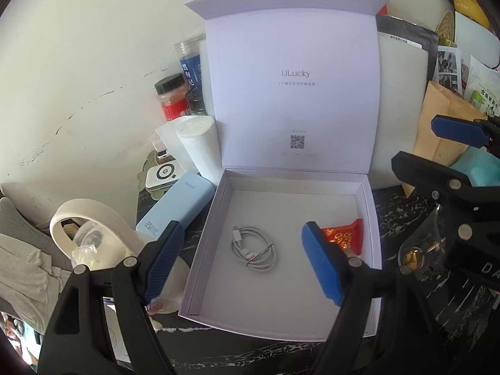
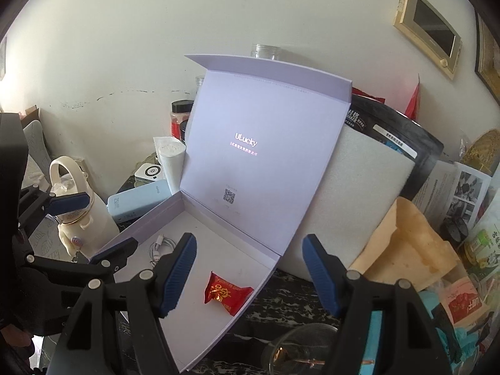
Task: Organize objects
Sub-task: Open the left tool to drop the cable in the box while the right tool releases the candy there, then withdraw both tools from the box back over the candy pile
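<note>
An open white box [image 1: 281, 300] stands on the dark marble table with its lid [image 1: 297, 93] upright against the clutter behind it. A coiled white cable [image 1: 253, 251] and a red candy packet [image 1: 343, 234] lie inside. My left gripper [image 1: 243, 265] hovers open above the box floor and holds nothing. One blue finger [image 1: 456, 131] of my right gripper shows at the right edge. In the right wrist view my right gripper [image 2: 250, 275] is open and empty above the candy packet [image 2: 226, 292], the cable [image 2: 162, 247] lies partly hidden, and the left gripper [image 2: 92, 228] is at the left.
Left of the box are a light blue power bank [image 1: 175, 209], a white tissue roll [image 1: 200, 143], a red-labelled jar [image 1: 172, 97] and a cream jug [image 1: 90, 218]. A glass bowl with a spoon [image 1: 418, 250], a brown paper bag [image 2: 406, 243] and packets crowd the right.
</note>
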A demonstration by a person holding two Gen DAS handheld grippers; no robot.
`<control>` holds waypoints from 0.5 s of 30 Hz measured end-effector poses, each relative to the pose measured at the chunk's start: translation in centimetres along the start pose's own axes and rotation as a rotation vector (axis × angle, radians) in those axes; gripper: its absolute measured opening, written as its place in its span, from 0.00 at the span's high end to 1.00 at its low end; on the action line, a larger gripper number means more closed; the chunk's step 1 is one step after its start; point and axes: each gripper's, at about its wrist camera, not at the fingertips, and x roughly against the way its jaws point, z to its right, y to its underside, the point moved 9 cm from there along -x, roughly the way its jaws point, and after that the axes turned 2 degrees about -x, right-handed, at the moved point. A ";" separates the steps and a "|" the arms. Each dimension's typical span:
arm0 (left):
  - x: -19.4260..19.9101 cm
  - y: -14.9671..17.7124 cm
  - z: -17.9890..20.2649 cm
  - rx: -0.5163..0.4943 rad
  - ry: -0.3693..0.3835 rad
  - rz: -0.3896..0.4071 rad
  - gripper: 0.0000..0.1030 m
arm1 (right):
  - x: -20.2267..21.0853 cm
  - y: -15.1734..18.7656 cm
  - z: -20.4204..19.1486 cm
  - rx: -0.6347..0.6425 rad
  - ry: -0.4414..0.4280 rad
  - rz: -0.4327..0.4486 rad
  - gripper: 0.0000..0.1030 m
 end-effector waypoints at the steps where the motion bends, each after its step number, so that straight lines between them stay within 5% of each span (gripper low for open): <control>1: 0.6 0.0 -0.1 0.002 -0.004 0.006 0.25 | 0.6 0.0 0.1 -0.001 0.002 0.007 0.29; 15: 8.6 1.2 -0.6 0.035 -0.034 0.086 0.20 | 7.1 1.6 0.2 0.009 0.001 0.054 0.29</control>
